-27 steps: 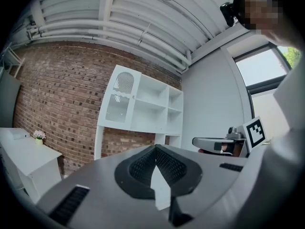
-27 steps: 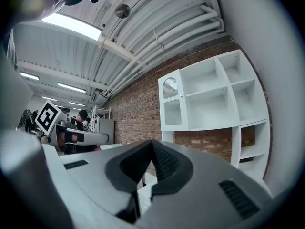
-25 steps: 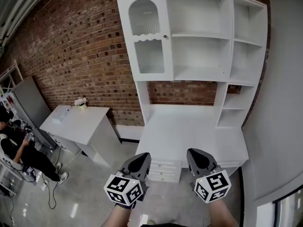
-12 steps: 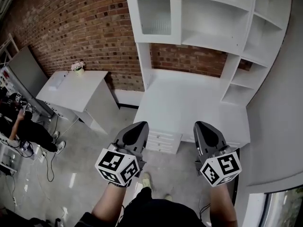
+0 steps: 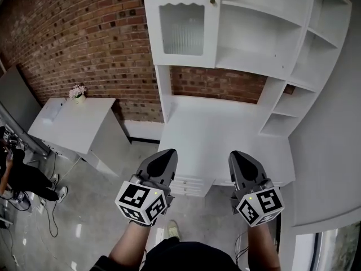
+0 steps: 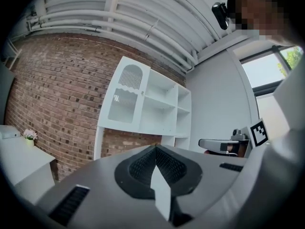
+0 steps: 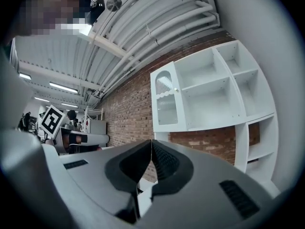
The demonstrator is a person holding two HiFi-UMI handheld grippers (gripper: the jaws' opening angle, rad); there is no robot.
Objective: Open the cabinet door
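A white cabinet (image 5: 242, 44) with open shelves stands against the brick wall. Its closed glass-panelled door (image 5: 182, 24) is at the upper left, with a small round knob (image 5: 212, 1) at its right edge. The same door (image 6: 125, 97) (image 7: 165, 103) shows in both gripper views, far ahead. My left gripper (image 5: 167, 154) and right gripper (image 5: 236, 155) are held side by side low in the head view, short of the desk surface (image 5: 220, 134). Both are shut with nothing between the jaws, well away from the door.
A white side table (image 5: 73, 123) with a small flower pot (image 5: 77, 92) stands left of the cabinet. Small drawers (image 5: 189, 186) sit under the desk top. A seated person (image 5: 17, 174) is at the far left. A grey wall (image 5: 333, 151) closes the right side.
Both grippers have moved forward toward the cabinet, which now looks nearer and sits higher in the head view. The jaws stayed shut.
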